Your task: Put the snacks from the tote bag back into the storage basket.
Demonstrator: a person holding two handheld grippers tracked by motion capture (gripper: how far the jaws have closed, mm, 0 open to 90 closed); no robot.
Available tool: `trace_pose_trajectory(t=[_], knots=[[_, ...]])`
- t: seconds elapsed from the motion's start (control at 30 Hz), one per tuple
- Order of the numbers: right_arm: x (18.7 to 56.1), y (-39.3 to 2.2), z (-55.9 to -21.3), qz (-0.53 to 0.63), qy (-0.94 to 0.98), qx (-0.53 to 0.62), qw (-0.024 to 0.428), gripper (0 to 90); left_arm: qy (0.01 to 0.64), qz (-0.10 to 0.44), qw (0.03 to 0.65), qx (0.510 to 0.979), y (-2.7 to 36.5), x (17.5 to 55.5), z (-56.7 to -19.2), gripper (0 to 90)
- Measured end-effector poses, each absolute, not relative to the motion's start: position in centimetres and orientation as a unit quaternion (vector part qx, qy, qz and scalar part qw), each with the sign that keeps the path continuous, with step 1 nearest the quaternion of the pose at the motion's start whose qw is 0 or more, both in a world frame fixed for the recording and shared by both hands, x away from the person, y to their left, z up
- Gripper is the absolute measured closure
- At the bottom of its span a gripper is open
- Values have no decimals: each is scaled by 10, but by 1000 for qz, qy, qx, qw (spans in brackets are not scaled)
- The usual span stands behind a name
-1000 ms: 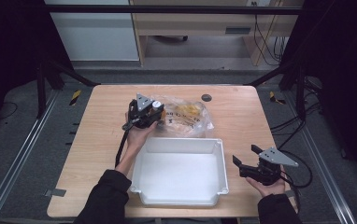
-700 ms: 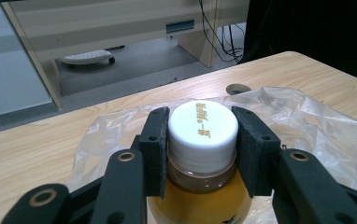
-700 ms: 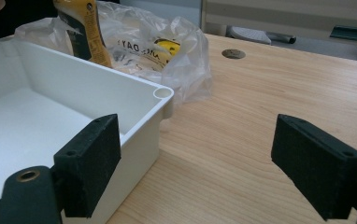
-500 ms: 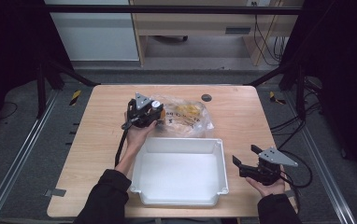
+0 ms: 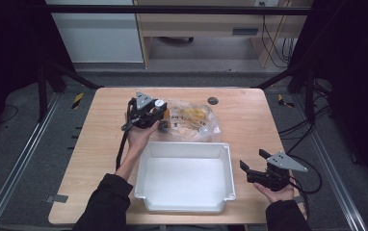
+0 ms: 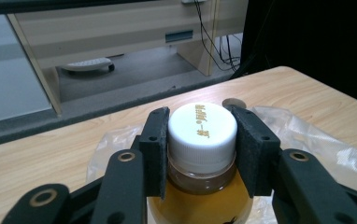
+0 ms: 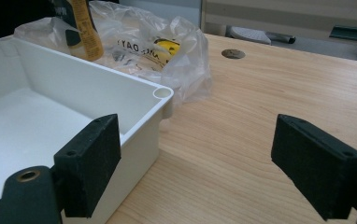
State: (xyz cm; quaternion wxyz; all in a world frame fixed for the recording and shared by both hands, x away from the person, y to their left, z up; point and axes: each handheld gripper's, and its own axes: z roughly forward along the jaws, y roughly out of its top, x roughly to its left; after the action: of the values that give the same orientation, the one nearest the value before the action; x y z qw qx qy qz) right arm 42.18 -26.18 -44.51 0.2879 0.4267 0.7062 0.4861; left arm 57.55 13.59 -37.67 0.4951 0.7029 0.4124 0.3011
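Note:
A bottle of amber liquid with a white cap stands upright beside a clear plastic bag at the table's far middle. My left gripper is shut on the bottle's cap, one black pad on each side of it. A white plastic bin sits at the near middle of the table with nothing inside. To the right of the bin, my right gripper is held open with nothing between its jaws. In the right gripper view the bin's corner lies just left of the gap, with the bag and the bottle beyond.
A small round dark hole sits in the wooden table behind the bag. Bare wood runs along the table's right side. Black frame legs and cables stand off the table to the right.

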Motion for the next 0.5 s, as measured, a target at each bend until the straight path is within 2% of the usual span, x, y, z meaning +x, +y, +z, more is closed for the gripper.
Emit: trace_pose_trajectory(t=[0.5], knots=[[422,-262,-445,487,705,426,289,160,413,315,509,686,146,569,-345,588]])
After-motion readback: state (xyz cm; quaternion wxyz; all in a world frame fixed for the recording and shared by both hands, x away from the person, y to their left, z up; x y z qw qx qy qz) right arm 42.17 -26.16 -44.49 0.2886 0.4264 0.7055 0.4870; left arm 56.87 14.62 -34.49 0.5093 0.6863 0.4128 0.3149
